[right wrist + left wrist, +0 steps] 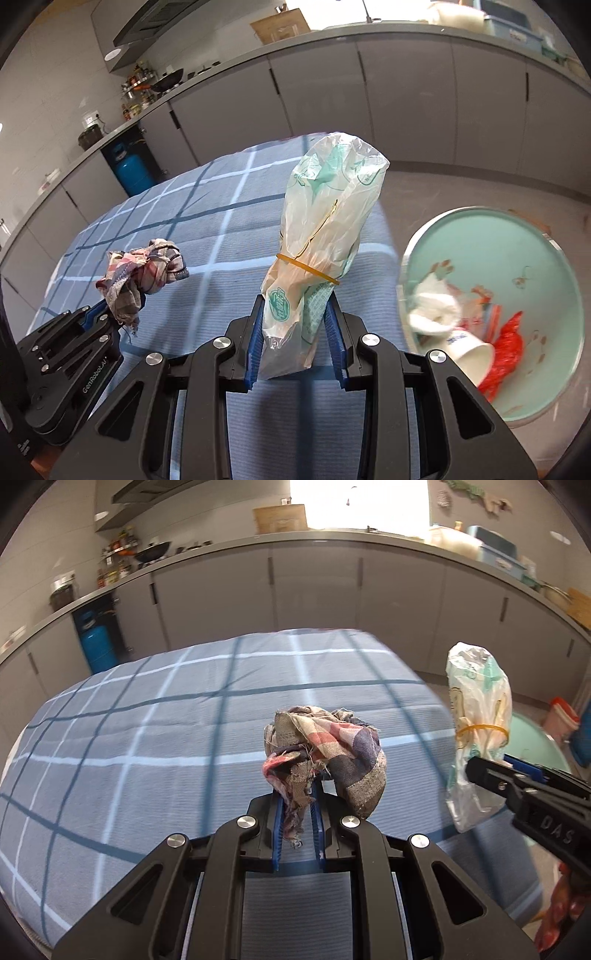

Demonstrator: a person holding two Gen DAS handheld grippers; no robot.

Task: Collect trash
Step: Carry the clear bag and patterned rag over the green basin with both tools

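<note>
the bag [325, 236], banded with a rubber band [306, 266], stands upright, long axis vertical, its lower end clamped between the right gripper [297, 332] fingers above the table [229, 236]. the rag [325, 753] bunches above the left gripper [299, 819], a strip pinched between its narrow fingers. the bin [517, 258] lies right of the table edge.

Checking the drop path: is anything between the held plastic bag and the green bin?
Nothing visible. The right gripper holds the plastic bag over the checked cloth; the green bin sits open to its right, floor between.
</note>
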